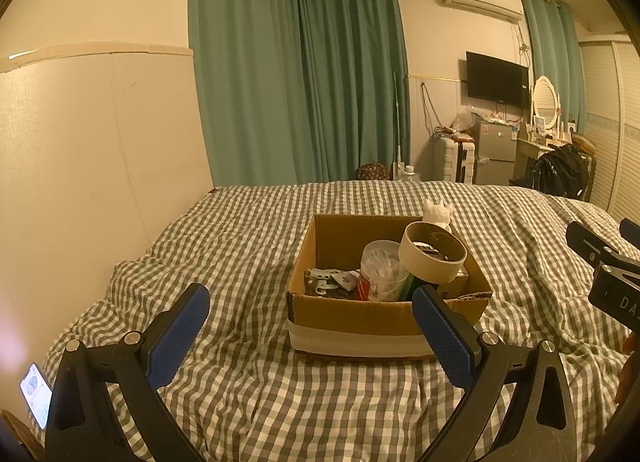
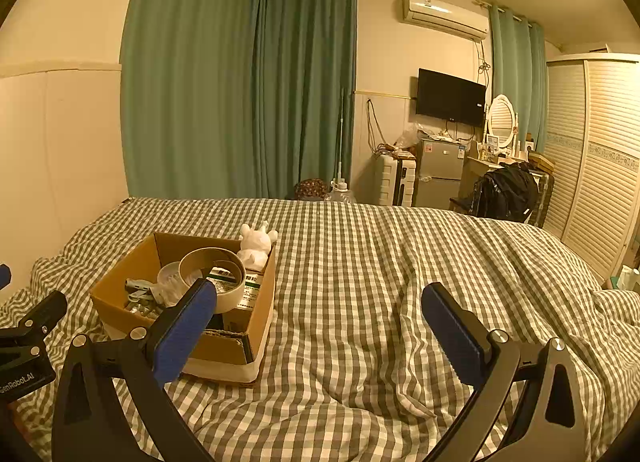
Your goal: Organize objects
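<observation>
**Organize objects: box looking packed, nothing in either grip**

Bed (image 2: 360, 262) with the checked cover is lying under and ahead of both sets of fingers; nothing loose is showing on it anywhere in either view.

Cardboard box (image 1: 388, 314) is sitting on the bed just ahead of the left gripper (image 1: 310, 326), between its two fingers in the left view. In the right view the box is sitting ahead and off to the left finger side of the right gripper (image 2: 320, 330), partly behind that finger.

Inside the box, largest first:
- tape roll (image 1: 434, 256) is lying tilted on top, toward the right finger of the left gripper
- clear tub of cotton swabs (image 1: 380, 272) is standing beside it, roughly mid-gap
- green-and-white medicine carton (image 2: 250, 290) is lying under the roll
- white figurine (image 2: 256, 244) is sitting at the far corner
- small greyish bits (image 1: 324, 282) are lying toward the left finger; can't tell what they are

Left gripper is holding its fingers spread wide with nothing between them. Right gripper is doing the same, over bare cover.

Judgement: collecting is looking done or nearly so, since every item I can see is already in the box. What's left, if anything, is probably tidying inside the box or moving it. Can't tell if more items are sitting out of view.
</observation>
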Demonstrator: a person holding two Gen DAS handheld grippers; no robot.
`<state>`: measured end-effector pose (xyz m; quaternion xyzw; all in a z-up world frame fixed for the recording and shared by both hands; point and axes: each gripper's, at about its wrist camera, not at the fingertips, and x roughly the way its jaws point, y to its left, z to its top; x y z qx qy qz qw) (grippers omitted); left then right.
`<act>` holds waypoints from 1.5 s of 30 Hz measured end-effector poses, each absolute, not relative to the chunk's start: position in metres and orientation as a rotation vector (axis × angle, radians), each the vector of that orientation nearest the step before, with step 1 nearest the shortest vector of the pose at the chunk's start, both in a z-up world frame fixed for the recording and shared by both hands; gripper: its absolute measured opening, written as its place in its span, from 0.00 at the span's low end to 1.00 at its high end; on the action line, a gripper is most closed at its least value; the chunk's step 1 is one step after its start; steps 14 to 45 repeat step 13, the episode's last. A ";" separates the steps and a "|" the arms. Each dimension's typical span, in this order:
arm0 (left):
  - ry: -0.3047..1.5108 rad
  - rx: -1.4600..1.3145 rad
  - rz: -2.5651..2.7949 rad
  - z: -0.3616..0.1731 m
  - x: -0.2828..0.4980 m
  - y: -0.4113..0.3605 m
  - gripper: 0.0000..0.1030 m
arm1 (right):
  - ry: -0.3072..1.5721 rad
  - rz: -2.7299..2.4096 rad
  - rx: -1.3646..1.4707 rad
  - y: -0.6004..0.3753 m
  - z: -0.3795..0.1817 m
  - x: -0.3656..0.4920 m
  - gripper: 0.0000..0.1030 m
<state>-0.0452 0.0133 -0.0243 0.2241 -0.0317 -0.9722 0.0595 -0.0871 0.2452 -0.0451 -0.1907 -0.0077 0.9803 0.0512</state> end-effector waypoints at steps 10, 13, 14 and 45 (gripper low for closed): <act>-0.099 0.682 -2.946 -0.025 -0.044 0.015 1.00 | -0.028 2.983 -0.583 0.245 -0.044 -0.086 1.00; -0.082 0.672 -2.950 -0.024 -0.042 0.015 1.00 | -0.030 2.981 -0.584 0.246 -0.044 -0.086 1.00; -0.082 0.672 -2.950 -0.024 -0.042 0.015 1.00 | -0.030 2.981 -0.584 0.246 -0.044 -0.086 1.00; -0.082 0.672 -2.950 -0.024 -0.042 0.015 1.00 | -0.030 2.981 -0.584 0.246 -0.044 -0.086 1.00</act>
